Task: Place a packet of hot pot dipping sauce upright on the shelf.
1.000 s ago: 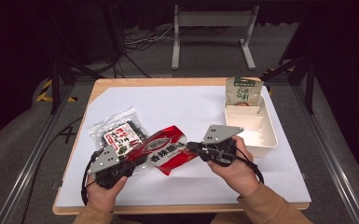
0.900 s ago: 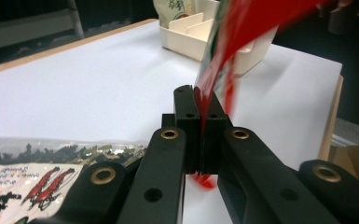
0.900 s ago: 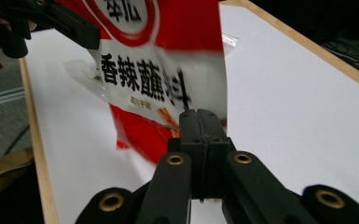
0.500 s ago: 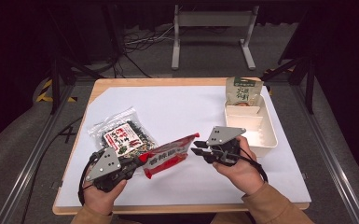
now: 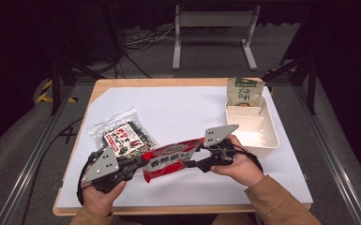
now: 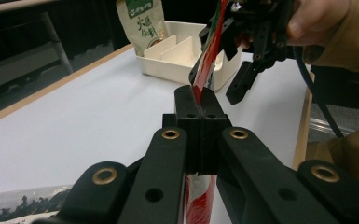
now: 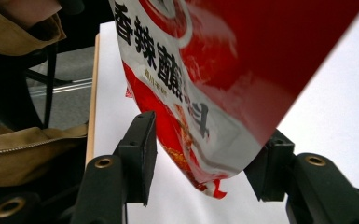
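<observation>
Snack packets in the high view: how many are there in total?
3. The red and white foil snack packet hangs between the two tools; the clear packet with dark contents lies on the table's left; the green and beige pouch stands in the cream tray's far compartment.

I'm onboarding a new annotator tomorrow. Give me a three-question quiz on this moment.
1. True or false: the left gripper is shut on the red packet.
2. The right gripper's jaws are: A) clamped shut, B) open around the red packet's end.
3. Which pouch stands in the cream tray?

Key: 1 true. 2 B. 3 the green pouch, in the far compartment.
</observation>
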The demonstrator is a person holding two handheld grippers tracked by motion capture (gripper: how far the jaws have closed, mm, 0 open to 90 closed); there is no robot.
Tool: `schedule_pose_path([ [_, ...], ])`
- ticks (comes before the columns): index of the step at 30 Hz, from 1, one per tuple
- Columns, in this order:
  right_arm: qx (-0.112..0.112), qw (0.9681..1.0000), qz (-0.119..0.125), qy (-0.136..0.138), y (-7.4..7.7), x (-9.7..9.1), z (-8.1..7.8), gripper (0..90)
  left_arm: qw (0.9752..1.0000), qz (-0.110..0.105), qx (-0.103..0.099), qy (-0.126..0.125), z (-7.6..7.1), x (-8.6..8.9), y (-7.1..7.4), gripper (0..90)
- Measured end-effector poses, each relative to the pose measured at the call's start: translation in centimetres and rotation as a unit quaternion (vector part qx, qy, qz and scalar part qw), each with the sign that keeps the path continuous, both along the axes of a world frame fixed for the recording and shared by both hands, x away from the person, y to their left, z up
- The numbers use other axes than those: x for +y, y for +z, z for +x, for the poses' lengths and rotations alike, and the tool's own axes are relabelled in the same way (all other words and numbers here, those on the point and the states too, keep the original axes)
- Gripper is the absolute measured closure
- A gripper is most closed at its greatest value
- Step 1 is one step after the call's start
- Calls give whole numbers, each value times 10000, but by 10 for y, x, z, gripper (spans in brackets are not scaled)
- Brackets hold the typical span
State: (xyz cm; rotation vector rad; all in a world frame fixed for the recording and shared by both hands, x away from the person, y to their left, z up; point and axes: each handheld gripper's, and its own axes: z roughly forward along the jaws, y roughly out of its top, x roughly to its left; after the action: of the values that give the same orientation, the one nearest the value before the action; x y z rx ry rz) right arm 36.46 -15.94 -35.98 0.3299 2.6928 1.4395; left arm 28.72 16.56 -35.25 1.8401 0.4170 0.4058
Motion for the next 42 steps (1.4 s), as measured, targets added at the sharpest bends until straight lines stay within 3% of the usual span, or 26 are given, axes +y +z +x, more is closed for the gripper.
schedule_pose_path([
  [6,3,9995,206,231,-9,0,6,470,10000,-55,-33,-38,0,2,0,899],
  [13,-135,9991,146,375,-14,5,7,481,9998,-194,-13,-69,0,3,1,899],
  [16,-163,9988,217,414,-15,5,7,530,9996,-257,10,-66,1,5,0,899],
  [20,-303,9985,97,445,-15,5,6,680,9995,-321,57,-54,2,6,0,899],
  [23,-267,9986,47,450,-15,5,5,742,9996,-294,47,-34,2,8,0,899],
  [24,-239,9985,10,500,-16,5,4,804,9995,-320,53,-21,2,8,-1,899],
  [31,-98,9992,19,386,-11,2,-2,856,9991,-419,112,-27,3,8,-1,889],
  [35,7,9994,21,334,-10,-1,-2,861,9988,-470,164,32,4,8,-3,846],
  [38,107,9997,-9,221,-7,-6,-3,864,9977,-632,218,121,5,11,-5,691],
  [42,151,9999,47,34,-1,-17,-2,865,9973,-630,271,264,7,14,-7,512],
])
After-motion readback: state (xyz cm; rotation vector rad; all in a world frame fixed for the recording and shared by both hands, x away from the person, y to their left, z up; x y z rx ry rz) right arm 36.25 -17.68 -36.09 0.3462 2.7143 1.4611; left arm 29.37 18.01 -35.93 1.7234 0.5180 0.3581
